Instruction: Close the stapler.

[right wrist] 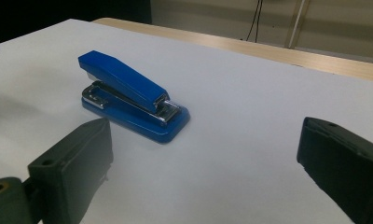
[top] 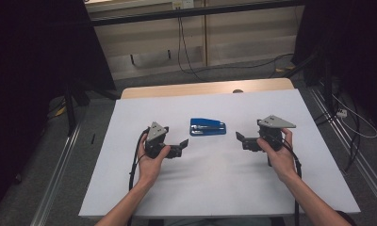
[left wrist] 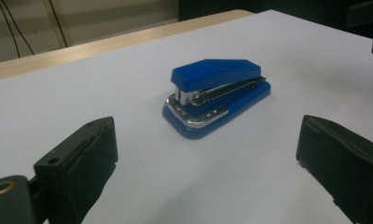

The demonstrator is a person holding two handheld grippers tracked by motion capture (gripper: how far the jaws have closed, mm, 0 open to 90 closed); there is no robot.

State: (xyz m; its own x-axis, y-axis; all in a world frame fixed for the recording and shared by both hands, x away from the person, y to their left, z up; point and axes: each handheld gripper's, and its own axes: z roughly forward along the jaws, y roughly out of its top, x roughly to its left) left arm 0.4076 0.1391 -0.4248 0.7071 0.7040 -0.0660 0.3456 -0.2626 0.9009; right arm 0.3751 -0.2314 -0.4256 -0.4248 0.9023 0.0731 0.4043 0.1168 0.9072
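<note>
A small blue plastic stapler with a metal magazine lay flat near the middle of the white tabletop, its long axis running left to right. It sat between the two grippers, apart from both and a little farther from the person than either. The left gripper was the nearer one, its jaws spread wide and empty, pointing toward the stapler. The right gripper faced it from the other side, jaws likewise released with nothing between them.
</note>
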